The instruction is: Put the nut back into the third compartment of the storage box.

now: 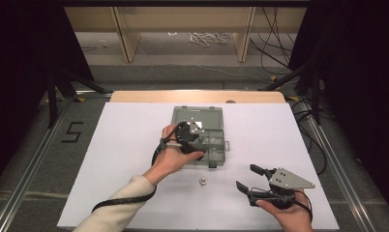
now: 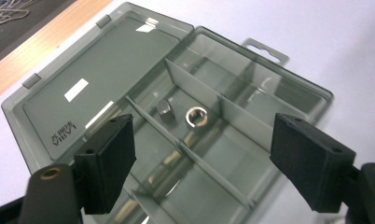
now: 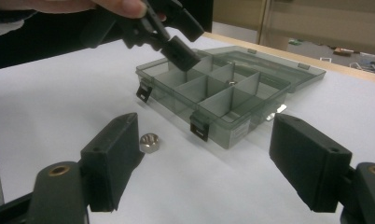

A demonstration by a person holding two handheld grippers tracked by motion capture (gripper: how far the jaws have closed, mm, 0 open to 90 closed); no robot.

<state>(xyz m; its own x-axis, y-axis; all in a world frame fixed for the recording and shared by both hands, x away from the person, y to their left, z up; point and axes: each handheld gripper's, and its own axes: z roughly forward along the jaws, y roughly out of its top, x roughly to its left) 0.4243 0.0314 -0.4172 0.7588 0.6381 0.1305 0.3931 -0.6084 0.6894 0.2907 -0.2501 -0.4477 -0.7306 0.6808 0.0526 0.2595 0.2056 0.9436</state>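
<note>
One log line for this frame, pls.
left gripper: open over box | two nuts in compartment | right gripper: open | loose nut on table

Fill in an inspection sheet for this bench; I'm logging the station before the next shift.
Surface: white sheet over a wooden table, flat.
Job's things: grey see-through compartment box, lid open and lying flat behind it; two hex nuts in one compartment; one loose hex nut on the sheet in front of the box.
Clutter: nothing seen.
Grippers: left claw over the box, jaws open, holding nothing; right claw low over the sheet to the right of the loose nut, jaws open, holding nothing.
Cables: a black cable trails along the left forearm.
Surroundings: wooden frames, a white cord and black cables on the floor beyond.
</note>
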